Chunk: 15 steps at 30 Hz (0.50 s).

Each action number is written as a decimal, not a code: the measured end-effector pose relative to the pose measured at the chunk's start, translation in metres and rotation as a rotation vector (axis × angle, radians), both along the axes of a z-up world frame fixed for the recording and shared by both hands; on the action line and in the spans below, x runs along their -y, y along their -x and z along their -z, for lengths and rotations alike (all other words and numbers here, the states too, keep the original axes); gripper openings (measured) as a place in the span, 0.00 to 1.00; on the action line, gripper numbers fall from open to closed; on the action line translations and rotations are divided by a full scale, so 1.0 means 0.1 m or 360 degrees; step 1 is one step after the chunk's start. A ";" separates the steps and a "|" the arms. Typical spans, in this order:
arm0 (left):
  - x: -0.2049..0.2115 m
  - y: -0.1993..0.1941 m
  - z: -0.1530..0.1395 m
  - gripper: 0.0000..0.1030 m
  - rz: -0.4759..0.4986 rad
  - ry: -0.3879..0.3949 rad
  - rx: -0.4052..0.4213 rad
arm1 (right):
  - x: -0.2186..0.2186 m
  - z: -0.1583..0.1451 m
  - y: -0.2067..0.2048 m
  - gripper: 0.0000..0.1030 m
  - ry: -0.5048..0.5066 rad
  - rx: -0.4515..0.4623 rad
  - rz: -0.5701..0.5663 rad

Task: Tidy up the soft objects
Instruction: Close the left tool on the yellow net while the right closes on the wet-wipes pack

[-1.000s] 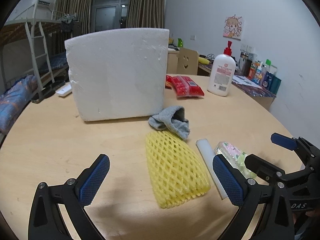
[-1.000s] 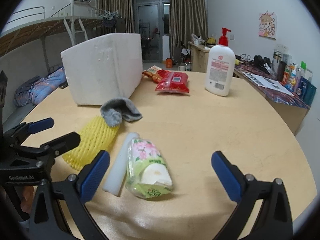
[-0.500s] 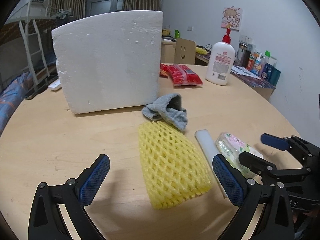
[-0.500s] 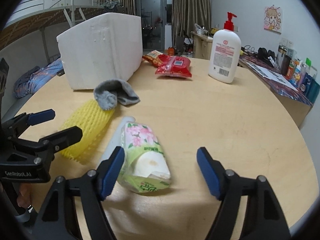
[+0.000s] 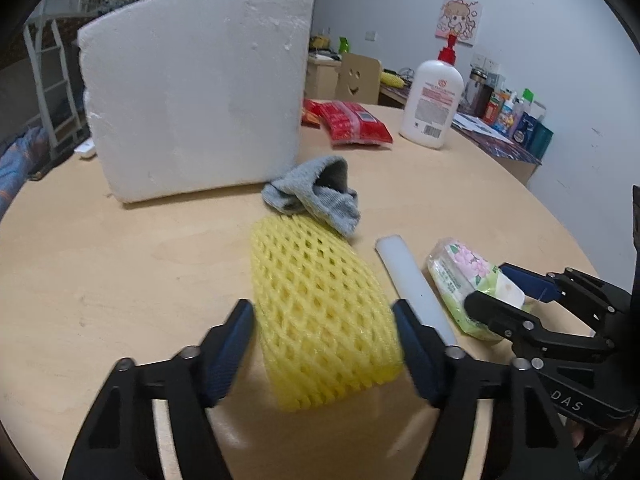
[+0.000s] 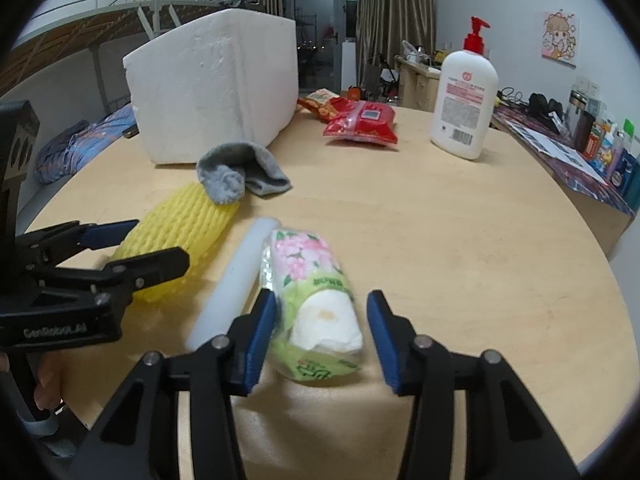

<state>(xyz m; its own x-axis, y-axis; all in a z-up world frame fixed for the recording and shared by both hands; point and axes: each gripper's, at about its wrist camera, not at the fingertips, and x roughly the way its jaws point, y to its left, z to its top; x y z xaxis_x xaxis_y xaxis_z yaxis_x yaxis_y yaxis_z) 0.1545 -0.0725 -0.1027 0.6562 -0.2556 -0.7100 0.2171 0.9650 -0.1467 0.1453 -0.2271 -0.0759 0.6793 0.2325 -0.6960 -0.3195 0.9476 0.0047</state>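
While both claws gape | left claw (image 5: 324, 344) straddles foam net (image 5: 320, 312) | right claw (image 6: 320, 336) straddles tissue pack (image 6: 314, 304)

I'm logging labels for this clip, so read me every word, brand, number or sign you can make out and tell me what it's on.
"GenRobot.AI": on the black body of the left gripper, blurred but legible.
"DAS": on the black body of the right gripper; more letters are cut off.
White pump bottle with red cap: red logo, text block and barcode, too small to read.
Green flowered tissue pack: green characters, blurred.
Red snack bag: print unreadable.
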 end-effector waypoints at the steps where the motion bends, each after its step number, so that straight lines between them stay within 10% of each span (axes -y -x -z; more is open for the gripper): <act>1: 0.00 0.00 0.01 0.60 0.0010 0.0002 -0.0012 | 0.00 0.01 0.00 0.50 0.0003 -0.0010 0.0001; 15: 0.09 0.05 0.00 0.17 0.0083 -0.0029 0.0035 | -0.05 0.04 0.00 0.23 -0.0040 -0.0037 -0.0057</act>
